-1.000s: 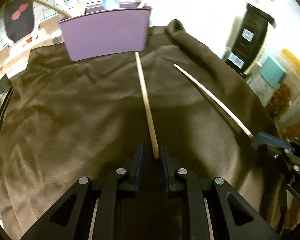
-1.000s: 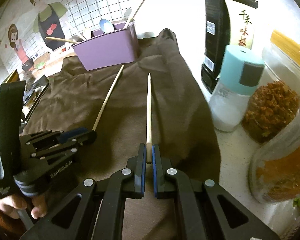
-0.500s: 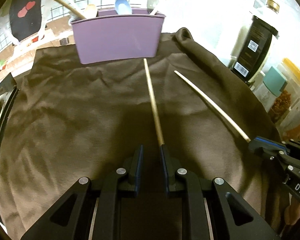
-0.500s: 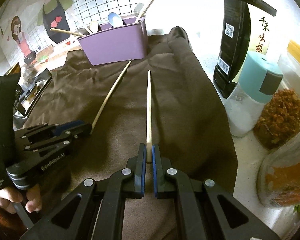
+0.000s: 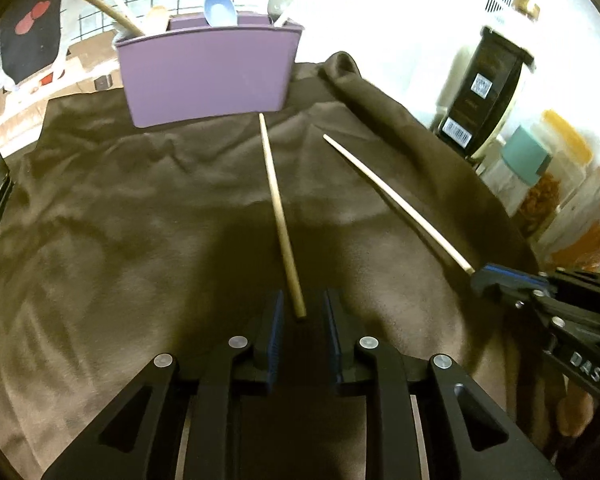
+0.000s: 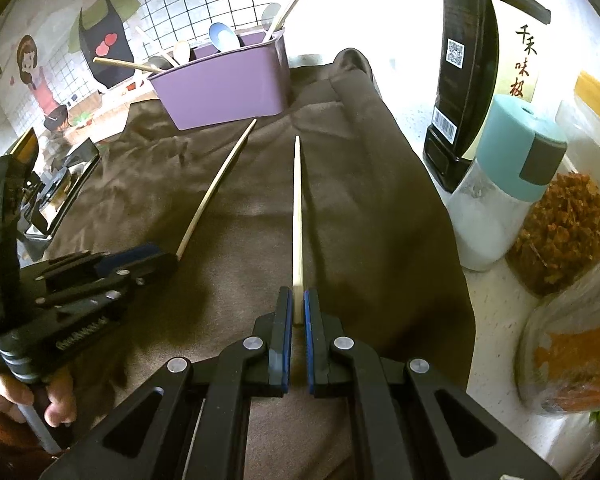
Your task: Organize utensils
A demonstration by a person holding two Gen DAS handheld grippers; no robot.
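Observation:
Two wooden chopsticks lie over a brown cloth [image 5: 140, 220] in front of a purple utensil holder [image 5: 208, 76] [image 6: 224, 88] that has spoons and sticks in it. My left gripper [image 5: 302, 312] is opening. The near end of one chopstick [image 5: 278, 204] [image 6: 216, 184] sits between its pads with a gap on each side, and its far tip reaches the holder's foot. My right gripper [image 6: 296, 308] [image 5: 500, 280] is shut on the near end of the other chopstick [image 6: 297, 216] [image 5: 396, 204], which points toward the holder.
Along the right edge stand a black carton [image 6: 472, 92], a teal-capped shaker [image 6: 500, 192] and jars of dry food [image 6: 564, 236]. A dark tray [image 6: 60, 184] sits off the cloth's left edge. A hand [image 6: 40, 404] holds the left gripper's handle.
The left jaws have parted a little, so the chopstick's end now lies loose between them. The left view has tipped so the holder sits lower. The right gripper keeps its grip.

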